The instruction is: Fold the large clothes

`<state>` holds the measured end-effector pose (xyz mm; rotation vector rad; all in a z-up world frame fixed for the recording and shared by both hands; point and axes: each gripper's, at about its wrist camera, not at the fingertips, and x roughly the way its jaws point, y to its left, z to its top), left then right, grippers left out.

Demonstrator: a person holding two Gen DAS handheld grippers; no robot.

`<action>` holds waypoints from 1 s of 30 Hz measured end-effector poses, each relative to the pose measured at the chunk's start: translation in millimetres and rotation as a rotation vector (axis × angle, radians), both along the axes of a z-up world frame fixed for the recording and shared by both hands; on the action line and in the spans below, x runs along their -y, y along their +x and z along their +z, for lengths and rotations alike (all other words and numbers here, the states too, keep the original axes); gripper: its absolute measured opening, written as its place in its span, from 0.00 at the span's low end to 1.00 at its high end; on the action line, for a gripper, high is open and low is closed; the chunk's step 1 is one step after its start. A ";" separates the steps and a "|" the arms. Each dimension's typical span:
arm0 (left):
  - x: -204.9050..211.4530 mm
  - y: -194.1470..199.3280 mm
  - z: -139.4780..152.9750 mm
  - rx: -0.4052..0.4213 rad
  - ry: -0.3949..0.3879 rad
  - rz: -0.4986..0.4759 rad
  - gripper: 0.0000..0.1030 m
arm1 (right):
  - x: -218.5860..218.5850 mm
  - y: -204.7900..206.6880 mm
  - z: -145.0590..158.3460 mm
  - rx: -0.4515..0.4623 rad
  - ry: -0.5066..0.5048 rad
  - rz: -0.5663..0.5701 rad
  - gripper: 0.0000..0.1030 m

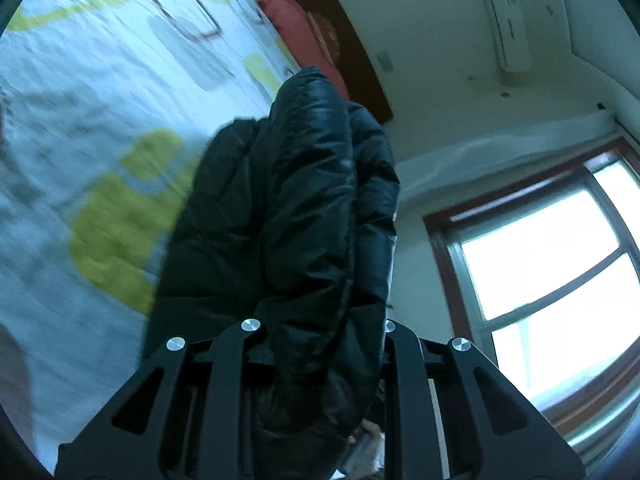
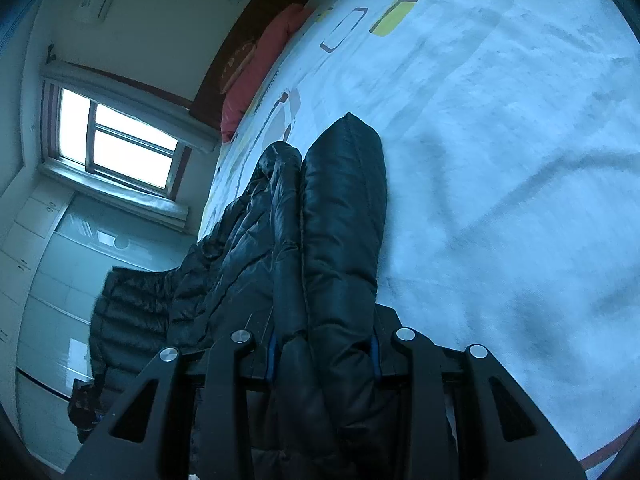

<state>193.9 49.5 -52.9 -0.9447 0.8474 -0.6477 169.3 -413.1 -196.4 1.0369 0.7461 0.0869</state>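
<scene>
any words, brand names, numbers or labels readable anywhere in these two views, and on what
No readable text in either view.
Air conditioner on the wall: small dark marks on its front, too blurred to read.
Red pillow: a pale pattern, no legible lettering.
Black puffer jacket: no label or logo visible.
Bedsheet: only printed rounded shapes, no words.

Patterned bedsheet (image 2: 500,128) with yellow and grey shapes fills the right wrist view from 12 to 4 o'clock. Red pillow (image 2: 260,68) at 11 o'clock, window (image 2: 116,144) at 9 o'clock, wall air conditioner (image 1: 506,26) at 1 o'clock in the left wrist view.
</scene>
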 end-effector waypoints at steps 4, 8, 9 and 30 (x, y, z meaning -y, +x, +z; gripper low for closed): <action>41.4 -1.9 6.5 0.010 0.003 -0.061 0.19 | 2.3 -5.0 -2.9 0.006 0.015 -0.002 0.32; 88.4 -3.4 8.2 0.022 0.033 -0.130 0.19 | 4.1 -7.2 -4.4 0.013 0.034 -0.004 0.32; 101.7 -3.0 7.0 0.023 0.045 -0.146 0.19 | 5.1 -8.5 -5.0 0.015 0.039 -0.004 0.32; 269.2 -15.2 -60.5 -0.003 0.300 -0.307 0.19 | 23.3 -38.4 -15.1 0.055 0.150 -0.001 0.32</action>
